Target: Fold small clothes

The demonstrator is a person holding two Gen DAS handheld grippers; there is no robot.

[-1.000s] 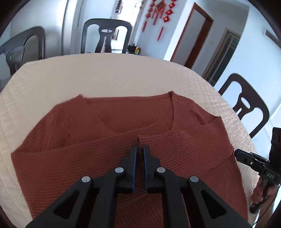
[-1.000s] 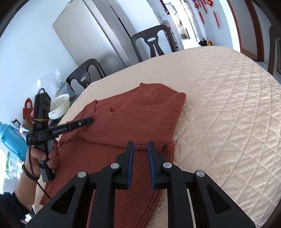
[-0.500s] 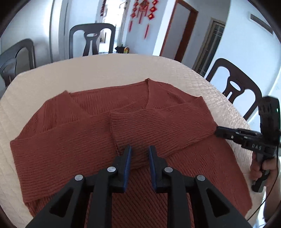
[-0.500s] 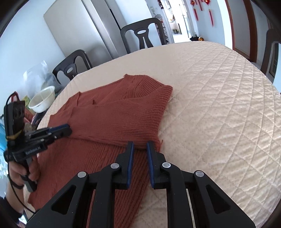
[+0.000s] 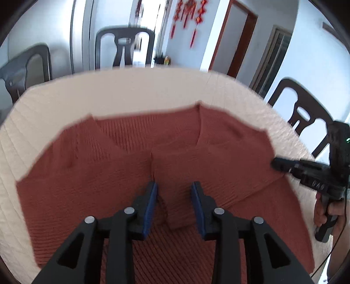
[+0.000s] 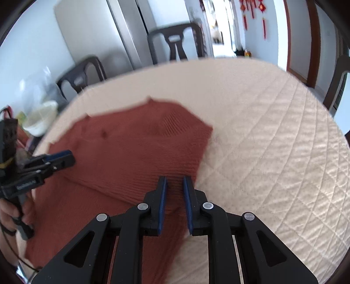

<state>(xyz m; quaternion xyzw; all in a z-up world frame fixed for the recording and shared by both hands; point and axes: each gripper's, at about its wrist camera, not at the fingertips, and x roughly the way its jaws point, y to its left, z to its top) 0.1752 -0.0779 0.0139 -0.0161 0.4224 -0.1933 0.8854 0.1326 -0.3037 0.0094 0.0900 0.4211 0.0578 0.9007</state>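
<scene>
In the left wrist view, the left gripper (image 5: 174, 187) was nearest to the camera, with its jaws apart and nothing between them. Its blue-lined fingers (image 5: 151, 203) stood over the cuff of a sleeve that was folded across the body of the rust-red sweater (image 5: 87, 174); I could not tell if they touched the knit. The sweater lay flat on the quilted cream table cover (image 5: 131, 91), with the V neckline on the far side and both sleeves folded inward so that their ends met near the middle.

At the right side of this view, the right gripper (image 5: 275, 163) pointed to the edge of the sweater near the folded right sleeve, and a hand (image 5: 328, 212) held its handle. From here the picture was too blurred to tell how its jaws stood.

In the right wrist view, the right gripper (image 6: 175, 185) had its jaws a little apart, above the right border of the sweater (image 6: 135, 148), and it held no cloth. The left gripper (image 6: 65, 157) appeared at the left of this view, over the other side of the sweater.

Farther away, dark chairs (image 5: 124, 50) stood behind the table, a white bowl (image 6: 39, 120) sat beyond the table's left edge, and red ornaments (image 5: 188, 19) hung on the far wall.
</scene>
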